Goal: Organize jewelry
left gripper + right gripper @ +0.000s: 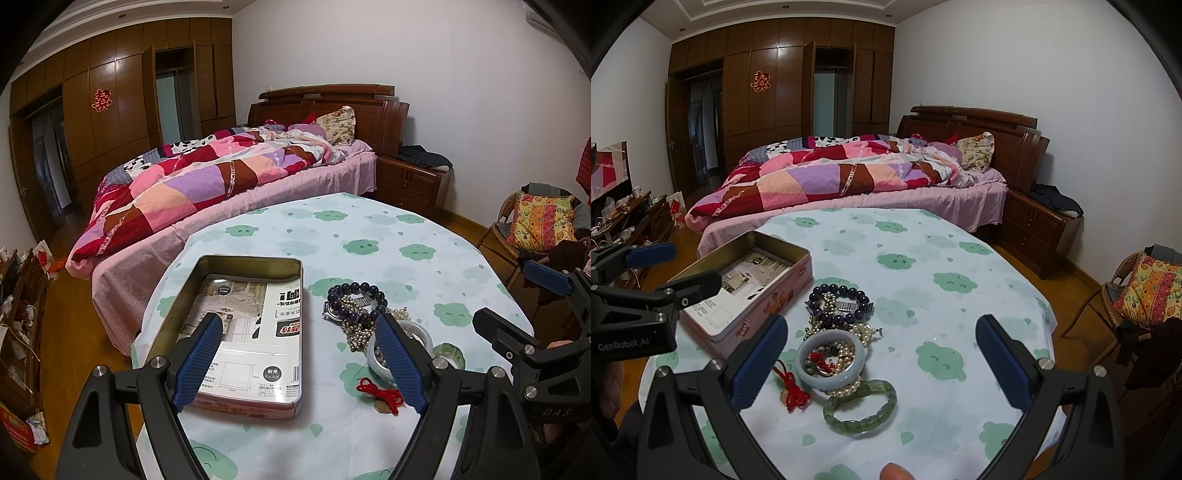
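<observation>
- While both grippers hang above a round table (923, 258) covered in a white cloth with green cloud prints, neither one holds anything.
- Left gripper (299, 354): its blue-padded jaws stand wide apart, one pad over the open tin, the other over the jewelry pile.
- Right gripper (882, 358): its jaws are also wide apart, framing the near part of the pile without touching it.
- Nearest the right gripper lies a green stone bracelet (860, 408), flat on the cloth.
- Touching that bracelet's far side is a pale jade bangle (831, 360), with pearl strands and small beads heaped inside and under it.
- Just left of the bangle lies a red knotted cord charm (790, 391).
- Beyond the bangle sits a dark bead bracelet (838, 304), resting on a metal watch (328, 308) and a tangle of pearly chain.
- Left of the whole pile stands a pink rectangular tin (746, 284), lid off, holding only a printed paper packet (255, 332); no jewelry is in it.
- Past the table's far edge is a bed (849, 181) with a patchwork quilt.
- Behind the bed runs a dark wooden wardrobe wall (775, 92).
- Right of the table, a wicker chair (1119, 306) holds a bright patterned cushion.
</observation>
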Available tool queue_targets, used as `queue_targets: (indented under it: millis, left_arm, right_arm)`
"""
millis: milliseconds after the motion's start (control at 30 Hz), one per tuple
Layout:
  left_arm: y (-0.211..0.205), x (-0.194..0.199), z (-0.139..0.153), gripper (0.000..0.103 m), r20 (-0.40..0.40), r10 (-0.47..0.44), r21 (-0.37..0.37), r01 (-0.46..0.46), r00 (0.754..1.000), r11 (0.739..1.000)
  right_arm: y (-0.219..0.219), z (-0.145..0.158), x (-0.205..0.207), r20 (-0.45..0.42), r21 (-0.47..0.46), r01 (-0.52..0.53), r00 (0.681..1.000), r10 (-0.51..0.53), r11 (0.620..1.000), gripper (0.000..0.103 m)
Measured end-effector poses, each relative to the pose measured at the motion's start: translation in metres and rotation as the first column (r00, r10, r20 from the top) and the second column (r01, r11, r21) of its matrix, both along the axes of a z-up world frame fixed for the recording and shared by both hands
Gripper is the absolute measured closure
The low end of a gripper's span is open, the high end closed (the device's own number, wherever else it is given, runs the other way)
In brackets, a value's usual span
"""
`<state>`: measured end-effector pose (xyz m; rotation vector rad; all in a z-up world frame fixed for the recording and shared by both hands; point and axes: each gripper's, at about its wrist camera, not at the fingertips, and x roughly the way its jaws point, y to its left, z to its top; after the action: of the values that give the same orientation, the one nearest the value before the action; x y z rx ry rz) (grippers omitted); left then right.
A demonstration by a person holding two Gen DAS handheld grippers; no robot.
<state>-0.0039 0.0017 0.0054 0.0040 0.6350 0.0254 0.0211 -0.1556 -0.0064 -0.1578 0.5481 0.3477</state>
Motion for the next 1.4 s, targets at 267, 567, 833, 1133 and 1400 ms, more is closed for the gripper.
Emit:
queue_targets:
  millis: [267, 567, 833, 1133, 1400]
  left_arm:
    - [-0.001, 0.000, 0.000, 0.018, -0.002, 0.001, 0.003, -0.001, 1.000, 1.000]
    - [0.003, 0.003, -0.007, 0.018, -0.003, 0.003, 0.003, -0.003, 1.000, 1.000]
    - [0.010, 0.001, -0.009, 0.018, -0.004, 0.007, 0.002, -0.007, 1.000, 1.000]
    - [0.010, 0.002, -0.011, 0.018, -0.006, 0.008, 0.004, -0.008, 1.000, 1.000]
    - [0.013, 0.003, -0.013, 0.018, -0.011, 0.009, 0.006, -0.009, 1.000, 1.000]
  right_arm:
    - [0.000, -0.001, 0.000, -0.002, -0.001, 0.000, 1.000, 0.000, 1.000, 0.000]
    - [0.001, -0.001, 0.000, -0.003, -0.002, 0.000, 1.000, 0.000, 1.000, 0.000]
    - [0.000, -0.001, 0.000, -0.005, -0.003, 0.000, 1.000, 0.000, 1.000, 0.000]
    - [0.000, -0.001, 0.001, -0.007, -0.003, 0.000, 1.000, 0.000, 1.000, 0.000]
    - [0.001, -0.003, 0.000, -0.009, -0.004, 0.000, 1.000, 0.000, 1.000, 0.000]
